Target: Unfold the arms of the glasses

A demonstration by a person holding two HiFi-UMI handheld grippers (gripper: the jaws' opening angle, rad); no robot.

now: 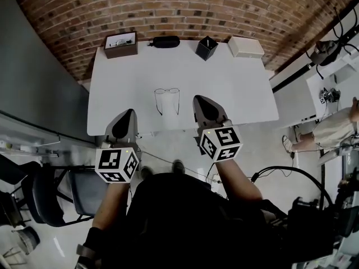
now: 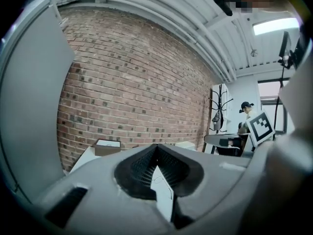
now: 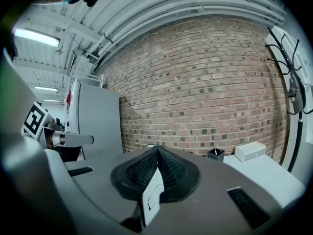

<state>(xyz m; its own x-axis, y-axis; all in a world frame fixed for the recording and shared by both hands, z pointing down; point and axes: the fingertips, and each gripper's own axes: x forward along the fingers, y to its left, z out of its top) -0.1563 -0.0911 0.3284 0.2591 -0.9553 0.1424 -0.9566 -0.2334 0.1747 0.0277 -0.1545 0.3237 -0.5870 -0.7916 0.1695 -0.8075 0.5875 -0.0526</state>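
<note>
Glasses (image 1: 167, 97) lie on the white table (image 1: 235, 88), near its front edge and well short of the boxes along the far side. The two lenses sit side by side on the far side, and both thin arms run back toward the person, so the arms look already swung out rather than folded across the lenses. The frame is too fine to be sure of the hinges. The left gripper (image 1: 130, 112) and right gripper (image 1: 197, 98) hang over the near edge on either side of the glasses, touching nothing, each with its jaws pressed together and nothing between them. The glasses lie ahead of both tools and between them. The right tip appears somewhat nearer, almost level with the right arm, while the left sits further back. Any further reach would go inward and down.
</note>
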